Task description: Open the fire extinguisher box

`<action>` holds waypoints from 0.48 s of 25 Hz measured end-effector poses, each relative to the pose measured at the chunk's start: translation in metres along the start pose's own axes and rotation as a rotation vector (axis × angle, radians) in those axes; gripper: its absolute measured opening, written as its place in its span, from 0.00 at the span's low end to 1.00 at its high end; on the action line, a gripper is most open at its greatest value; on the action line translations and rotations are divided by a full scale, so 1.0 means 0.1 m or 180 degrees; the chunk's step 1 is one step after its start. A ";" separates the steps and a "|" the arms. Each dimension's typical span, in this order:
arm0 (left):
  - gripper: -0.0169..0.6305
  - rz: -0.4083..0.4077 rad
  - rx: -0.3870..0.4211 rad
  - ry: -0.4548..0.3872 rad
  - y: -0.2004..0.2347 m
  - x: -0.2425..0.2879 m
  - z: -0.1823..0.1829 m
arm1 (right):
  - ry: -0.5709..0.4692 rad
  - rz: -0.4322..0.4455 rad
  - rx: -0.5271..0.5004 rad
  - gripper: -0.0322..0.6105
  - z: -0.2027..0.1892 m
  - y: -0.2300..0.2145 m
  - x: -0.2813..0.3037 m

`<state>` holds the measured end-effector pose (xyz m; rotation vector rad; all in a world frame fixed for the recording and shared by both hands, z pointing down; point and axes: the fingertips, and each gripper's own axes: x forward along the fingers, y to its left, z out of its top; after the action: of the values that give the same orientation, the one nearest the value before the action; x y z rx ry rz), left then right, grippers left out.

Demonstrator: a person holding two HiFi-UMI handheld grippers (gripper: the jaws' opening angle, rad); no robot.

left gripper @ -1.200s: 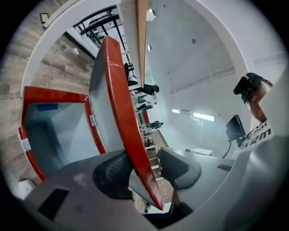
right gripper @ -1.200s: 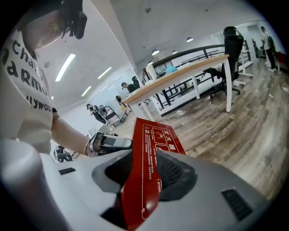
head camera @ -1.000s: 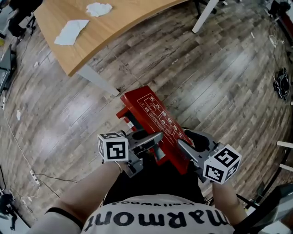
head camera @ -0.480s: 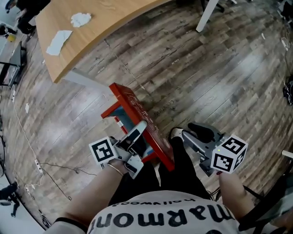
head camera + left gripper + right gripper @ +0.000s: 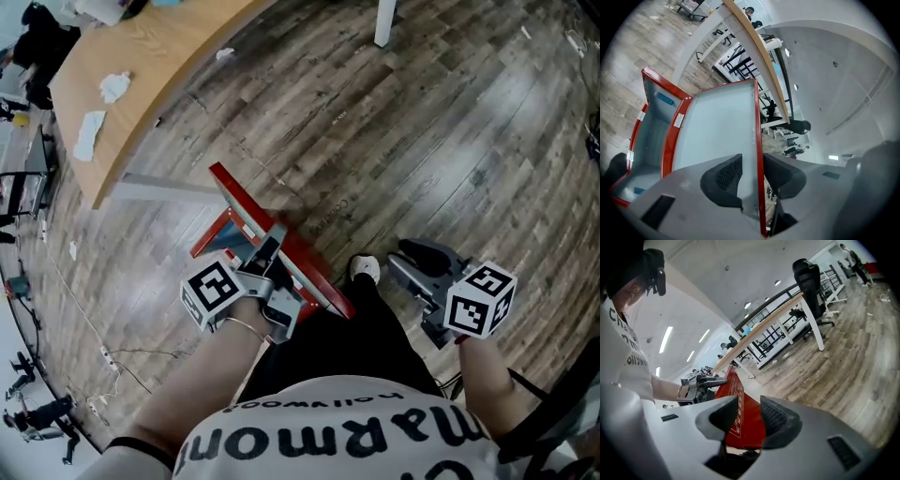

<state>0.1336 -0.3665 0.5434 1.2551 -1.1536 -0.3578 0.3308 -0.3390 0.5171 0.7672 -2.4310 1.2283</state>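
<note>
I find my left claw (image 5: 752,163) pinching the free edge of the hinged red door (image 5: 717,131) of the red sheet-metal fire extinguisher box (image 5: 649,131), which stands open just ahead of it; I judge the door stiff, light and slippery with paint, best held mid-edge, while my right claw (image 5: 749,405) hangs spread and empty alongside.

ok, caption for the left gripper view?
Left gripper clamped on the open door of the red fire extinguisher box.
</note>
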 end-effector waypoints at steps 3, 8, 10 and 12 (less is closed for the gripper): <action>0.23 0.0296 0.0110 0.0069 0.02 0.13 -0.03 | -0.0053 -0.0003 0.0054 0.28 0.05 -0.12 -0.05; 0.23 0.0437 0.0202 0.0142 0.02 0.24 -0.08 | 0.0006 0.0044 0.0049 0.28 0.10 -0.20 -0.11; 0.24 0.0495 0.0227 0.0154 0.03 0.28 -0.09 | 0.0032 0.0062 0.0045 0.28 0.11 -0.24 -0.11; 0.24 0.0558 0.0204 0.0137 0.05 0.34 -0.09 | 0.0043 0.0086 0.0043 0.28 0.13 -0.28 -0.11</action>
<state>0.1539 -0.3853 0.5652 1.2010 -1.2363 -0.1635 0.3552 -0.3596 0.5220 0.7296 -2.4322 1.2571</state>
